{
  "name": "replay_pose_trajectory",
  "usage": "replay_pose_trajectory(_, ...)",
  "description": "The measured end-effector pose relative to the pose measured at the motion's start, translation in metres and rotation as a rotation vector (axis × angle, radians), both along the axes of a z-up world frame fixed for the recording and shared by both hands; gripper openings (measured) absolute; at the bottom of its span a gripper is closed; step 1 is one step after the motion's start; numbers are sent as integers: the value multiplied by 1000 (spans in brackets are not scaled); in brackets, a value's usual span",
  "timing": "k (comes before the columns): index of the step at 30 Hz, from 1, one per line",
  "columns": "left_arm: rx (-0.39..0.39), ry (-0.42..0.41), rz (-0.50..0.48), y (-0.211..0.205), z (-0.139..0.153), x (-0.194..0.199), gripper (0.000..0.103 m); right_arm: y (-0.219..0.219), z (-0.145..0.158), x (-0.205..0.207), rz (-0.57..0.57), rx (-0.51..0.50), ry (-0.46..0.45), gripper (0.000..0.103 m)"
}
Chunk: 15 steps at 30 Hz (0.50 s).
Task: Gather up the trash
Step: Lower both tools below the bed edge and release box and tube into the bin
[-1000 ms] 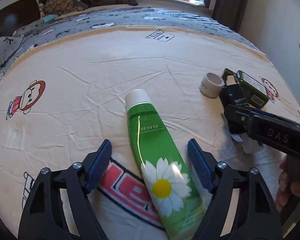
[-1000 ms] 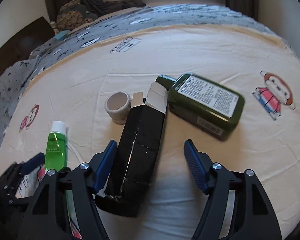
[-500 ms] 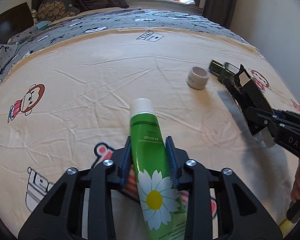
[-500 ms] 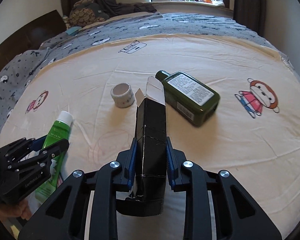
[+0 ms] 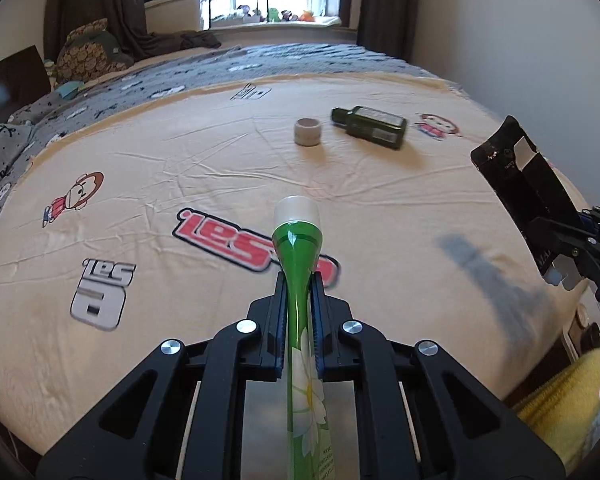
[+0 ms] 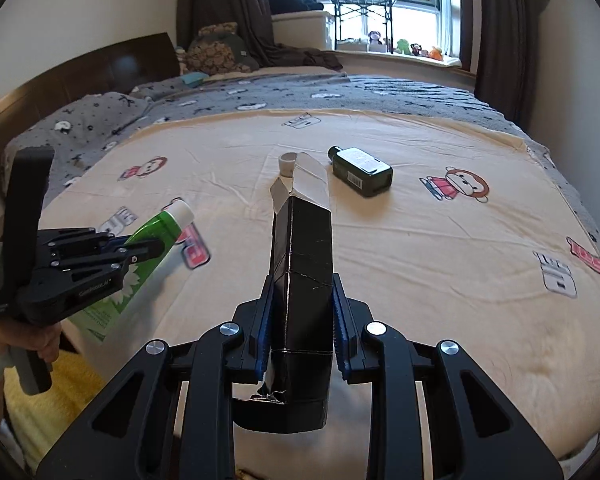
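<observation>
A green tube with a white cap and a daisy print is lifted off the bed. My left gripper is shut on it, its jaws still closing and squeezing it flat. The same tube and left gripper show at the left of the right wrist view. My right gripper is shut on a black carton with open flaps, held above the sheet; this carton shows at the right edge of the left wrist view. A dark green bottle and a small white ring lie further off on the sheet.
The bed carries a cream sheet with cartoon prints and a grey blanket beyond it. A dark headboard stands at the left. A yellow rug lies by the bed's near edge. A hand holds the left gripper's handle.
Both grippers closed, the left on the green tube and the right on the black carton. Both lifted their loads off the sheet and drew back toward the bed's near edge.
</observation>
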<state>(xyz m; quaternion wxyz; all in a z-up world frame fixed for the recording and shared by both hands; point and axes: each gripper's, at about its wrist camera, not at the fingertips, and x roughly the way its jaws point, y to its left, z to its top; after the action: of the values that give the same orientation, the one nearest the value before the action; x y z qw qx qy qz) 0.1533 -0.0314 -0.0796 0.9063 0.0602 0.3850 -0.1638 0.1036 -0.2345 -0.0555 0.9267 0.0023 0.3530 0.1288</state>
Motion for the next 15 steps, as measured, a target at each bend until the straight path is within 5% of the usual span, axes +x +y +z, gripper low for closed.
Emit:
replay_pose_trajectory(8, -17, -75, -91, -1, 8, -99, 10, -13, -4, -81, 29, 16, -20, 27)
replay_pose_trajectory(12, -9, -49, -140, -5, -7, -136, 10, -17, -19, -113, -30, 6, -17, 27)
replay_pose_trajectory(15, -22, -3, -161, -6, -23, -153, 10, -21, -40, -127, -40, 59, 68, 27)
